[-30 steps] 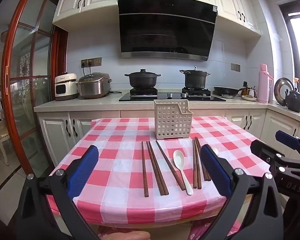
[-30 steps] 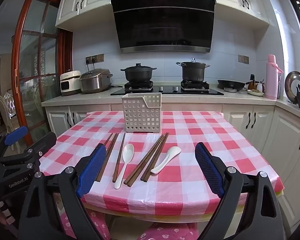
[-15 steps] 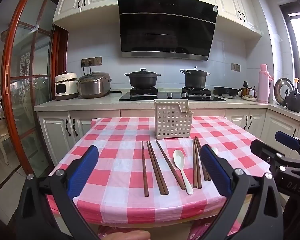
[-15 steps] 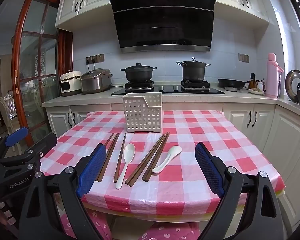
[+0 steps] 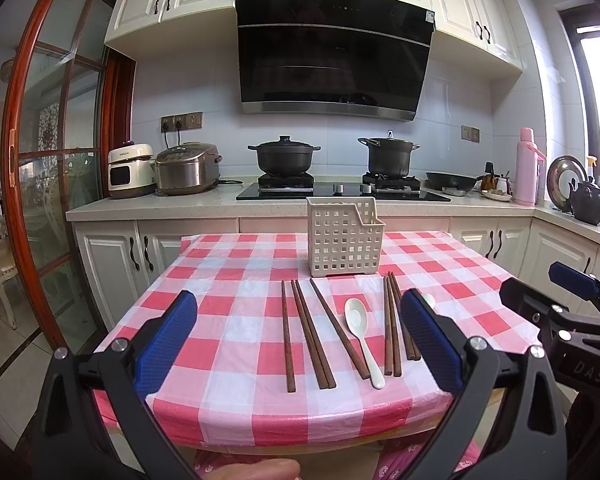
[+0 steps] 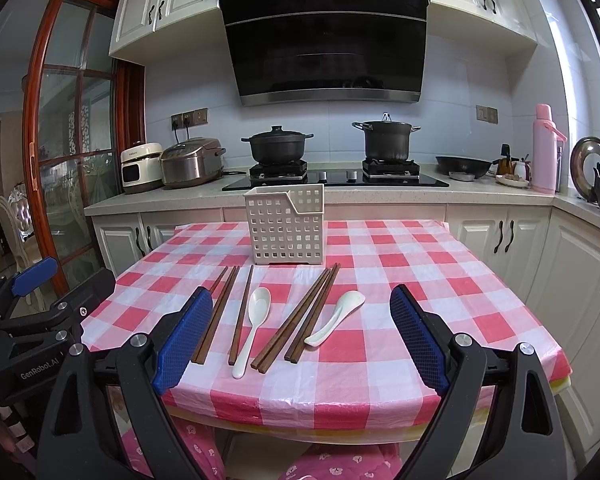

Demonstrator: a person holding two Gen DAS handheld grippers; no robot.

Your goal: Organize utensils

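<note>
A white perforated basket (image 5: 344, 236) (image 6: 285, 229) stands upright near the middle of the red-and-white checked table (image 5: 228, 340) (image 6: 380, 344). In front of it lie several brown chopsticks (image 5: 312, 336) (image 6: 296, 320) and two white spoons. One spoon (image 5: 361, 332) (image 6: 252, 326) lies among the chopsticks, the other (image 6: 334, 322) at the right end of the row. My left gripper (image 5: 300, 344) hovers open at the table's front edge with nothing between its blue pads. My right gripper (image 6: 302, 336) is likewise open and holds nothing, just before the utensils.
Behind the table runs a counter with a hob and two black pots (image 5: 284, 156) (image 5: 388, 156), a rice cooker (image 5: 186, 168) and a pink flask (image 5: 526, 166). A glass door (image 5: 52, 184) stands at the left. Pink chair cushions (image 6: 340, 464) sit below the table's front edge.
Both grippers have edged slightly toward the table; the utensils and the basket have not moved.
</note>
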